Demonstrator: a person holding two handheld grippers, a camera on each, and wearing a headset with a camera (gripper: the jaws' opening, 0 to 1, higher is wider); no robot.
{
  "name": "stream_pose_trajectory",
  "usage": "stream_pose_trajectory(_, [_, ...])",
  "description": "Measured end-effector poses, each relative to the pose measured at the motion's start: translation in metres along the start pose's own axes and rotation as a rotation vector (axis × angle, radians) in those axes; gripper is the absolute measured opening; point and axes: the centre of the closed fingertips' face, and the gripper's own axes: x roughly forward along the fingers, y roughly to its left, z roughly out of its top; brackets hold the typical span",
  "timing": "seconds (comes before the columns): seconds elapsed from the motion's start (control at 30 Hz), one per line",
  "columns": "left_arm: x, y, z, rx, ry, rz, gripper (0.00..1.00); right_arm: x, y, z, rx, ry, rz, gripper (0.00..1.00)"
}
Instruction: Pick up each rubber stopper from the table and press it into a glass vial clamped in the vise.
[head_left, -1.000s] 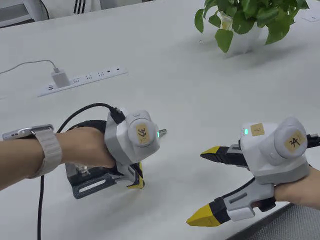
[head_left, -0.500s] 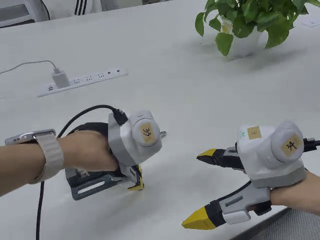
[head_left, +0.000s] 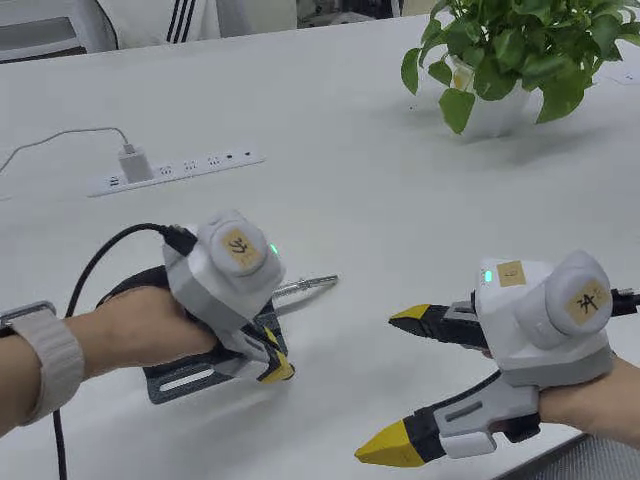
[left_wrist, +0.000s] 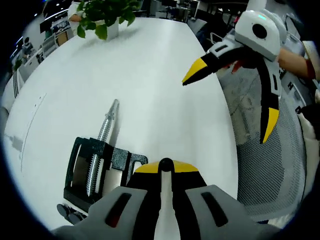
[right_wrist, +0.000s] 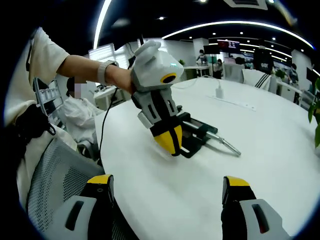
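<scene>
The left gripper (head_left: 272, 368) points down with its yellow tips on the table (head_left: 350, 200), just at the near corner of the dark vise (head_left: 180, 380). In the left gripper view its jaws are pressed together in front of the vise (left_wrist: 120, 160). Whether anything small is pinched between them cannot be told. The vise lies flat on the table, and its threaded screw handle (head_left: 305, 287) sticks out to the right, towards the middle of the table. No vial or stopper can be made out with certainty.

The right gripper (head_left: 392, 383) hangs near the table's front edge, well apart from the vise, its jaws spread wide with nothing between them. The right gripper view looks across the table at the left gripper (right_wrist: 169, 140) and the vise (right_wrist: 197, 131).

A white power strip (head_left: 175, 170) and a potted plant (head_left: 510, 50) stand farther back.
</scene>
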Motion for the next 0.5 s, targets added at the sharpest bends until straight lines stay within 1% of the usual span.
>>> stream_pose_trajectory(0.03, [-0.004,0.001,-0.001,-0.038,-0.017,-0.002,0.03,0.002,0.000,0.002,-0.002,-0.004,0.001,0.88])
stream_pose_trajectory(0.07, [-0.008,0.004,-0.001,-0.051,-0.035,0.008,0.03,0.003,0.001,0.003,-0.003,-0.005,0.003,0.88])
stream_pose_trajectory(0.1, [-0.012,0.003,0.000,-0.099,-0.064,0.000,0.03,0.004,0.002,0.005,-0.011,-0.004,0.003,0.87])
stream_pose_trajectory(0.13, [-0.015,0.003,0.000,-0.129,-0.083,-0.006,0.03,0.005,0.002,0.006,-0.016,-0.003,0.003,0.86])
stream_pose_trajectory(0.17, [-0.019,0.004,0.002,-0.152,-0.111,-0.003,0.03,0.006,0.002,0.007,-0.019,-0.003,0.004,0.86])
stream_pose_trajectory(0.2, [-0.025,0.002,0.002,-0.194,-0.138,-0.017,0.03,0.007,0.004,0.010,-0.026,-0.008,0.006,0.85])
stream_pose_trajectory(0.23, [-0.027,0.003,0.004,-0.217,-0.159,-0.020,0.03,0.007,0.005,0.012,-0.028,-0.012,0.009,0.85])
stream_pose_trajectory(0.27, [-0.033,0.004,0.004,-0.263,-0.190,-0.022,0.03,0.009,0.006,0.015,-0.032,-0.016,0.012,0.85])
stream_pose_trajectory(0.3, [-0.036,0.002,0.004,-0.287,-0.206,-0.031,0.03,0.009,0.007,0.017,-0.036,-0.019,0.013,0.84])
stream_pose_trajectory(0.33, [-0.040,0.002,0.005,-0.309,-0.231,-0.037,0.03,0.010,0.008,0.019,-0.043,-0.022,0.015,0.84])
stream_pose_trajectory(0.37, [-0.045,0.000,0.007,-0.353,-0.271,-0.048,0.03,0.012,0.010,0.022,-0.051,-0.027,0.017,0.83])
stream_pose_trajectory(0.4, [-0.048,-0.002,0.007,-0.387,-0.293,-0.064,0.03,0.013,0.011,0.025,-0.059,-0.030,0.019,0.82])
stream_pose_trajectory(0.43, [-0.053,-0.005,0.008,-0.430,-0.327,-0.081,0.03,0.014,0.013,0.028,-0.064,-0.033,0.023,0.82])
stream_pose_trajectory(0.5, [-0.059,-0.008,0.010,-0.466,-0.372,-0.097,0.03,0.016,0.016,0.033,-0.078,-0.041,0.029,0.81])
